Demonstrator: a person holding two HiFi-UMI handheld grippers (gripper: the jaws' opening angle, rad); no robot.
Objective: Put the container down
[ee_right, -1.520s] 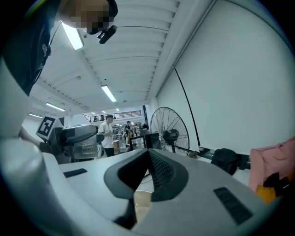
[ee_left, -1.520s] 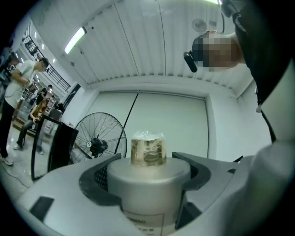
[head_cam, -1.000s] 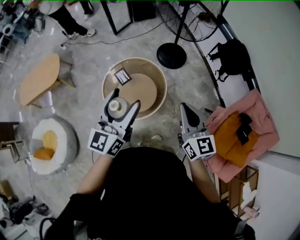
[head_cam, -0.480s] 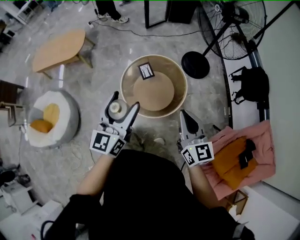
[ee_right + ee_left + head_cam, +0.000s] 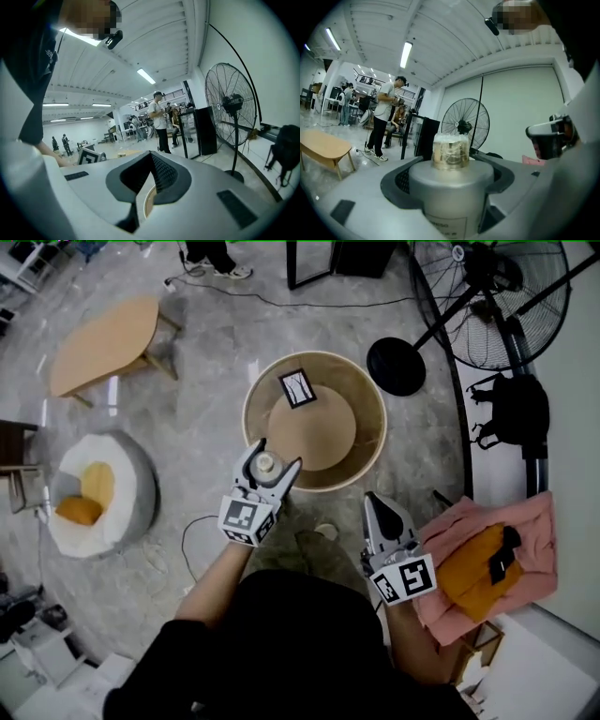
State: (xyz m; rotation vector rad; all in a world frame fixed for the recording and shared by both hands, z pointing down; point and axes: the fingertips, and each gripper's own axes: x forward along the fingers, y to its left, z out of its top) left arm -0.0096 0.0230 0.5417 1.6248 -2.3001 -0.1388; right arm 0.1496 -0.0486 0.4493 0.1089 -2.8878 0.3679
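Observation:
The container is a grey cylinder with a gold cap, held upright between the jaws of my left gripper. In the head view it hangs just off the near left rim of the round wooden table. In the left gripper view the container fills the centre, both jaws of the left gripper pressed against its sides. My right gripper stays lower right of the table, shut and holding nothing. In the right gripper view the right gripper has its jaws met at the tips.
A black-and-white marker card lies on the table's far side. A standing fan with a round black base is at the back right, a black bag beside it. Pink cloth with an orange cushion lies right; a white pouf left.
My left gripper has carried the container right and forward, up to the round table's near rim. The right gripper has dropped back slightly and stays shut.

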